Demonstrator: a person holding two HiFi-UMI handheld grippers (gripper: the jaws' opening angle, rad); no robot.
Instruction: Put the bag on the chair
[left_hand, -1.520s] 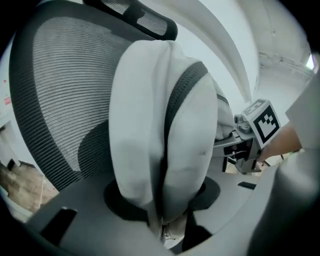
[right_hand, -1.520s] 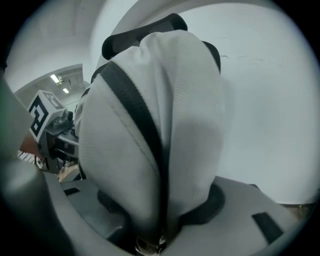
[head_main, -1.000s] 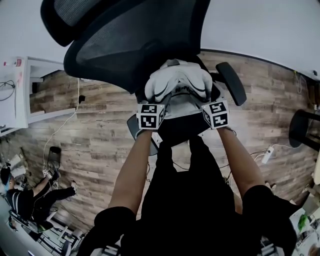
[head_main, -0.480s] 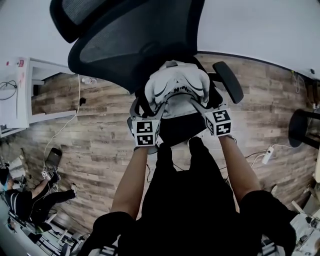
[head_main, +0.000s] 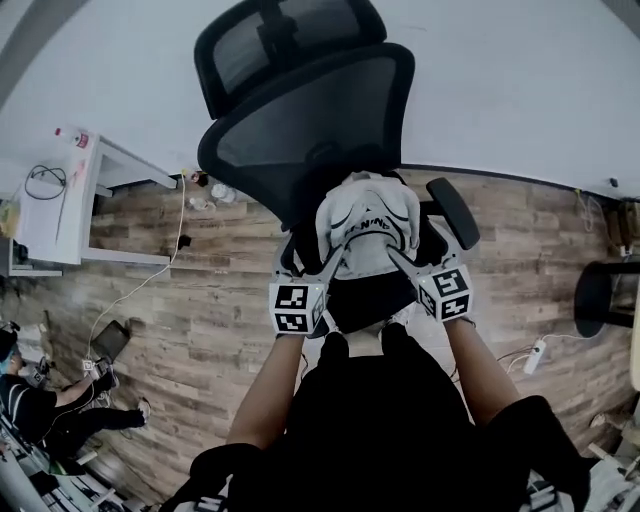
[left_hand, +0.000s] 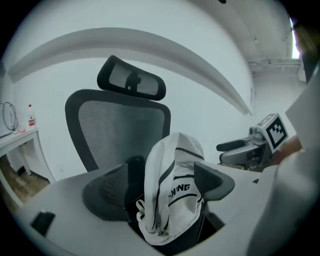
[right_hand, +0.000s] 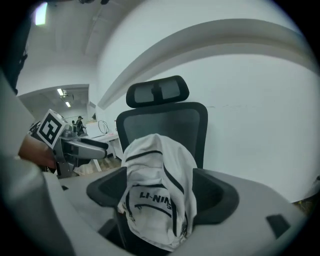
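Jaws of left gripper (left_hand: 160, 186) and right gripper (right_hand: 161, 192) stood apart, flanking bag (head_main: 366, 215), apparently not pinching. Bag sat upright at back edge of chair (head_main: 310, 130) seat, against backrest. Judged soft, light, floppy; take top fabric fold.

Bright, even indoor light; the white wall (head_main: 520, 80) looks washed out; heavy fisheye bending and dark corners in both gripper views; close foreground blurred.
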